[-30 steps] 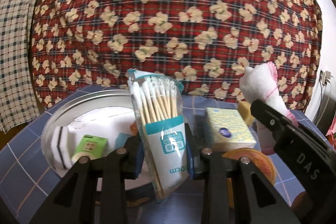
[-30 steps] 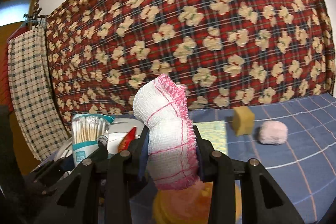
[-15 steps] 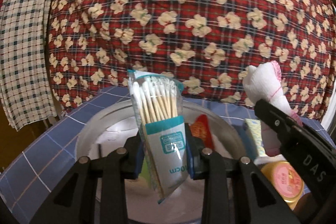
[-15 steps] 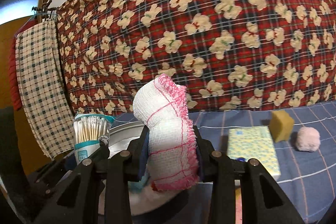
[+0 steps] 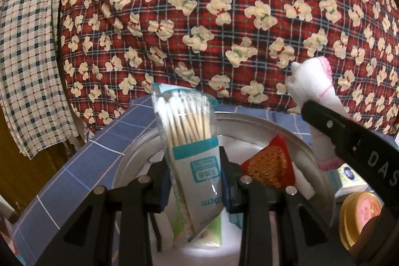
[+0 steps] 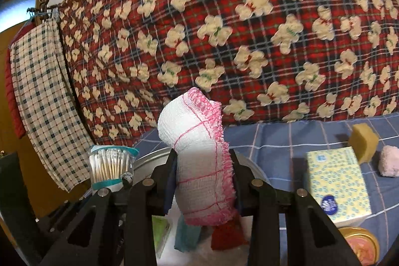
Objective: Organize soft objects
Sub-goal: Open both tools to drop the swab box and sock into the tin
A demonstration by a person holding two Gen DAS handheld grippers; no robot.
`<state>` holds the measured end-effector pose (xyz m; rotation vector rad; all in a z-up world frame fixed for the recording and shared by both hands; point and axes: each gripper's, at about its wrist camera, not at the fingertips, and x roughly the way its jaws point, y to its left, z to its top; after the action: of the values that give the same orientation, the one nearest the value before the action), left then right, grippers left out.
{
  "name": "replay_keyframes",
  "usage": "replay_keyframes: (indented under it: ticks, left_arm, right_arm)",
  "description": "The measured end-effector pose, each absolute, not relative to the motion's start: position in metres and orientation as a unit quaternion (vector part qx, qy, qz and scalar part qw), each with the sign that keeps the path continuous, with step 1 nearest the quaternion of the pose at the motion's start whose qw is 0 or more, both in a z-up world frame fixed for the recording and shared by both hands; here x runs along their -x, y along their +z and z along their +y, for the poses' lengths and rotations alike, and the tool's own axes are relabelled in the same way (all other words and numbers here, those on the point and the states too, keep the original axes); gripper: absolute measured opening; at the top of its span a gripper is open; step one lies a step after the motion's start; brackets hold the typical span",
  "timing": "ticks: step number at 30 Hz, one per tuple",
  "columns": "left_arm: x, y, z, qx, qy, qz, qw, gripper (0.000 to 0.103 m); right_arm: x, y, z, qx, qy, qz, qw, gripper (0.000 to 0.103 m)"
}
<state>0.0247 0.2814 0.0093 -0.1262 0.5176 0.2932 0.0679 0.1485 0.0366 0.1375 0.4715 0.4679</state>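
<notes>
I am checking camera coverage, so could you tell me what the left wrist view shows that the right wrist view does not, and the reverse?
Only the left wrist view shows the left gripper shut on the swab pack from close up, and the red packet's printed face.

Only the right wrist view shows the sponge and the pink puff on the blue cloth, plus the right gripper shut on the towel head-on.

Both show the swab pack, the towel, the metal basin, the tissue pack, the gold-lidded jar and the bear-print blanket.
</notes>
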Motion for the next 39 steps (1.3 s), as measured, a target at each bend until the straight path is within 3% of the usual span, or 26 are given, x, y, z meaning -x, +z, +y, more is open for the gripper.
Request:
replay_keyframes:
  ticks: [18,23,26,27,28,29,30,31,39]
  left_arm:
    - [-0.069,-0.001,0.303,-0.005,0.17,0.345,0.923,0.031]
    - [-0.076,-0.006,0.307,-0.001,0.167,0.366,0.916,0.032]
    - [-0.08,-0.008,0.303,-0.02,0.171,0.375,0.911,0.035]
    - [-0.081,-0.008,0.303,-0.023,0.17,0.377,0.91,0.041]
    - [-0.081,-0.008,0.301,-0.026,0.165,0.379,0.91,0.057]
    - [-0.082,-0.008,0.3,-0.033,0.164,0.383,0.908,0.068]
    - [-0.082,-0.007,0.299,-0.036,0.165,0.384,0.908,0.088]
    - [-0.08,-0.004,0.298,-0.038,0.168,0.378,0.91,0.1]
    - [-0.053,0.015,0.286,-0.031,0.178,0.301,0.936,0.103]
  right_arm:
    - [-0.135,0.011,0.175,-0.103,0.231,0.378,0.891,0.04]
    - [-0.144,0.001,0.185,-0.109,0.247,0.41,0.871,0.043]
    - [-0.149,-0.006,0.19,-0.124,0.263,0.432,0.854,0.049]
    - [-0.15,-0.007,0.191,-0.129,0.27,0.438,0.848,0.055]
    - [-0.15,-0.008,0.191,-0.136,0.275,0.443,0.842,0.062]
    - [-0.15,-0.008,0.189,-0.145,0.28,0.442,0.84,0.065]
    - [-0.148,-0.006,0.188,-0.151,0.288,0.436,0.839,0.069]
    - [-0.146,-0.004,0.186,-0.157,0.297,0.429,0.839,0.069]
    - [-0.114,0.018,0.143,-0.203,0.29,0.325,0.877,0.07]
